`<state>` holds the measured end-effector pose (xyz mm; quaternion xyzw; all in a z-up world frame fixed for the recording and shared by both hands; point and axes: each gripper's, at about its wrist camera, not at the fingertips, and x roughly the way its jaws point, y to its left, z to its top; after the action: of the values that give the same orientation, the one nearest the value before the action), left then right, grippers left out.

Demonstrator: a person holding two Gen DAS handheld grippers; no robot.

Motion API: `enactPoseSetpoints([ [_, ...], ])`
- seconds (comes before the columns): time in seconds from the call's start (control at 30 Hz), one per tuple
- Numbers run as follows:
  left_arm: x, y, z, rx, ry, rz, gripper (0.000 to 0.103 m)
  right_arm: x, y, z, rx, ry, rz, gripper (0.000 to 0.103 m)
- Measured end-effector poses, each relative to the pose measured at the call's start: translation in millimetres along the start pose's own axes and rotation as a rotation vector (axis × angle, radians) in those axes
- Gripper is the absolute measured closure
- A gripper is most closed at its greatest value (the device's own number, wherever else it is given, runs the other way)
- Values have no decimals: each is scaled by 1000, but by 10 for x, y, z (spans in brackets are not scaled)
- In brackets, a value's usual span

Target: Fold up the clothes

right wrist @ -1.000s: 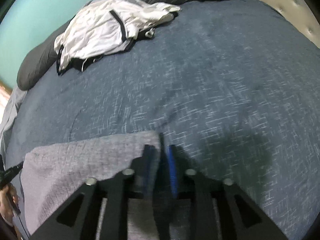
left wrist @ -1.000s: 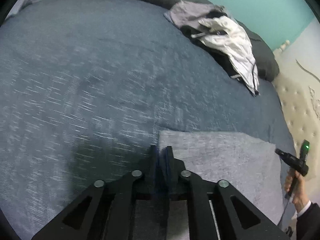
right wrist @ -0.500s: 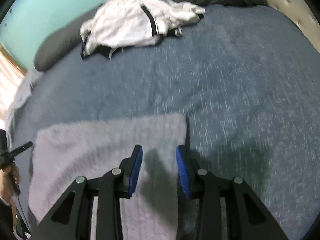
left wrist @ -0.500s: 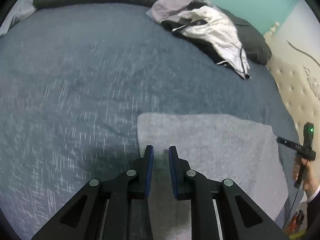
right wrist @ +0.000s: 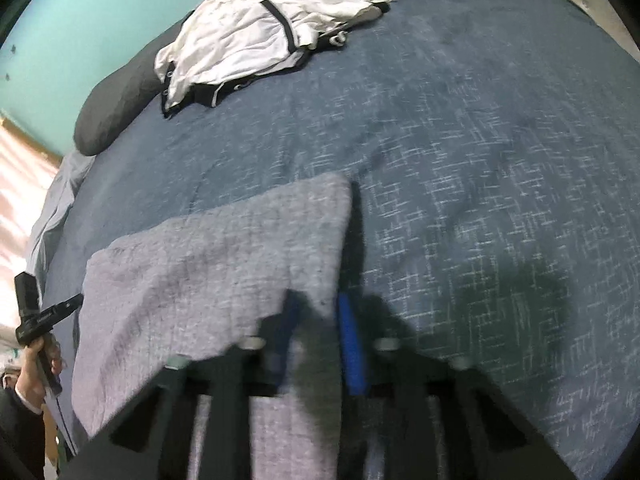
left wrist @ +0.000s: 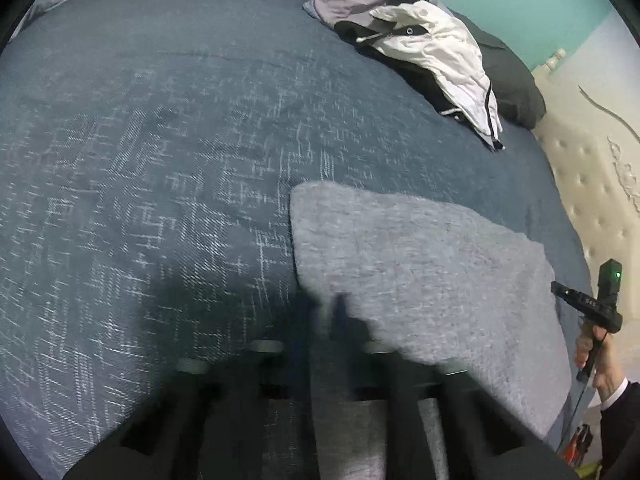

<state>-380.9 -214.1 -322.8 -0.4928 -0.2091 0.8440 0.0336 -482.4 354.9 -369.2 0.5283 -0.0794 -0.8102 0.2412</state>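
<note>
Grey folded cloth (left wrist: 420, 280) lies flat on the blue bedspread (left wrist: 160, 160), near the edge of the bed closest to me, and I see it from both wrist cameras. In the left wrist view my left hand-held gripper (left wrist: 324, 312) sits at the cloth's near left corner; its fingers are blurred, but they look pressed together, and cloth appears to run between them, so I read it as pinching that corner. In the right wrist view my right hand-held gripper (right wrist: 320, 320) is at the cloth's right edge (right wrist: 224, 280), with its blue pads (right wrist: 352, 344) closing. One pad is over the grey cloth and the other just off its edge, and the fabric passes between them. The blur keeps me from saying how firmly it is nipped.

Well apart from the grey cloth, toward the far side of the bed, a heap of white, black and grey garments (left wrist: 432, 52) lies partly on the bedspread and partly on a long dark pillow (left wrist: 516, 80). A cream tufted headboard (left wrist: 592, 184) stands at one side, and a turquoise wall (right wrist: 80, 20) lies behind the pillow. My other hand (left wrist: 596, 356) shows at the edge of the left view, gripping the handle.
</note>
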Motion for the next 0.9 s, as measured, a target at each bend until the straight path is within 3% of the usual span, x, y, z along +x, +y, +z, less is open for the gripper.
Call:
enactPoseSetpoints([
  [0.07,-15,-26,-20,13,-17,13,100,-11,14,-5,-13,-11,-6,99],
  [0.27,-97,-17,41,-1,-61,32,100,-136,-45,24,-3,-65,-37,100],
  [0.5,-52,14,56,-13,-16,46,100,-42,-84,-19,4,-22,-74,100],
  [0.6,-119,-25,49,-9,-14,50,97,-43,-88,-12,20,-5,-51,100],
  [0.9,-580,-84,-220,-34,6,43,96,-456,-80,-158,72,17,-59,94],
])
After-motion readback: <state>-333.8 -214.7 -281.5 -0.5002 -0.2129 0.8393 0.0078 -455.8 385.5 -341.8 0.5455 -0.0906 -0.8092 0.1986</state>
